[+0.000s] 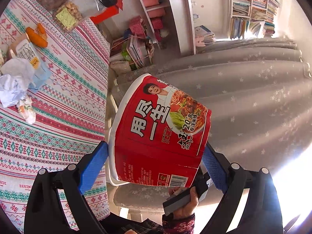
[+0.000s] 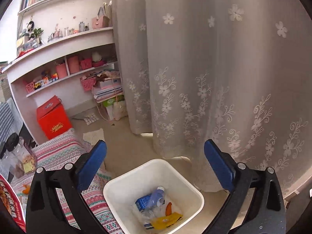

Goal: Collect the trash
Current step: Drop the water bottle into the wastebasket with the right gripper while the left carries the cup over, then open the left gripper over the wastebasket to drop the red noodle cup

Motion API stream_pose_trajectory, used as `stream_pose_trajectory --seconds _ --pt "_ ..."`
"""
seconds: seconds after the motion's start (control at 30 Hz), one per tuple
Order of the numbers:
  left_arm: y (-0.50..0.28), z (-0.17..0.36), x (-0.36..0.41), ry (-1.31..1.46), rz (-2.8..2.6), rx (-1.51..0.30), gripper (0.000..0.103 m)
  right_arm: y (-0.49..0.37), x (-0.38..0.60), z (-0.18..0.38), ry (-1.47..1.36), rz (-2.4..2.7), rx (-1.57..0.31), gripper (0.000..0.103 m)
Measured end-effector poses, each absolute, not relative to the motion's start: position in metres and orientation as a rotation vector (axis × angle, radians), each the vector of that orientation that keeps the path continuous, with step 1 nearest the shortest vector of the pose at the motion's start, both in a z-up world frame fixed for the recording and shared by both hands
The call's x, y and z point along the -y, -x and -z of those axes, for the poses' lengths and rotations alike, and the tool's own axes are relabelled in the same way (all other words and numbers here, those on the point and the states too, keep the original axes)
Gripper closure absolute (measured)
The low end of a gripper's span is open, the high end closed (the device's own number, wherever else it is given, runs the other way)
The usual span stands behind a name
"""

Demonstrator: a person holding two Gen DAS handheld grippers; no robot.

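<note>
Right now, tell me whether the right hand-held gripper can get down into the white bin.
Probably yes. The right hand-held gripper hangs open and empty above the white bin, whose mouth is uncovered; only trash lies at the bottom.

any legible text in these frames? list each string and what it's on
"用一生", large white characters, on the red noodle tub clamped in the left hand-held gripper.
"20+年", same tub, beside the food photo.
Barcode digits on the tub: partly cut off, unreadable.
Red box gold lettering, white carton print, book spines: too blurred.

"用一生", "20+年专注米线" on red noodle tub (image 1: 161, 134); barcode digits partly legible.
</note>
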State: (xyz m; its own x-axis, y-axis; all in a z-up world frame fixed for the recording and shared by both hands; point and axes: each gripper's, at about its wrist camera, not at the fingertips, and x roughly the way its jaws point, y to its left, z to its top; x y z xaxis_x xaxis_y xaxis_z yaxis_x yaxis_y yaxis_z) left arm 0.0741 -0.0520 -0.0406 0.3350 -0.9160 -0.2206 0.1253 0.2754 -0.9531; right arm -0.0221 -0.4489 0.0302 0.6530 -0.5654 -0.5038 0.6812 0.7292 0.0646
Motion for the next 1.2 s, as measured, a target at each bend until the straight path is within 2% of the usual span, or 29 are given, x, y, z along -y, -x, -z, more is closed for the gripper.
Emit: stream_pose_trajectory --seconds 0.57,0.93,1.2 --pt "-0.095 0.03 0.262 0.941 1.078 -1.14 0.012 0.08 0.52 -0.056 -0.383 0.893 -0.375 0.007" --pt "-0.098 0.037 0.332 0.819 1.074 -1.198 0.012 0.098 0.555 -0.052 -0.482 0.944 -0.38 0.007" --pt "-0.099 0.045 0.356 0.653 1.002 -1.238 0.011 0.101 0.558 -0.049 -0.514 0.962 -0.389 0.007"
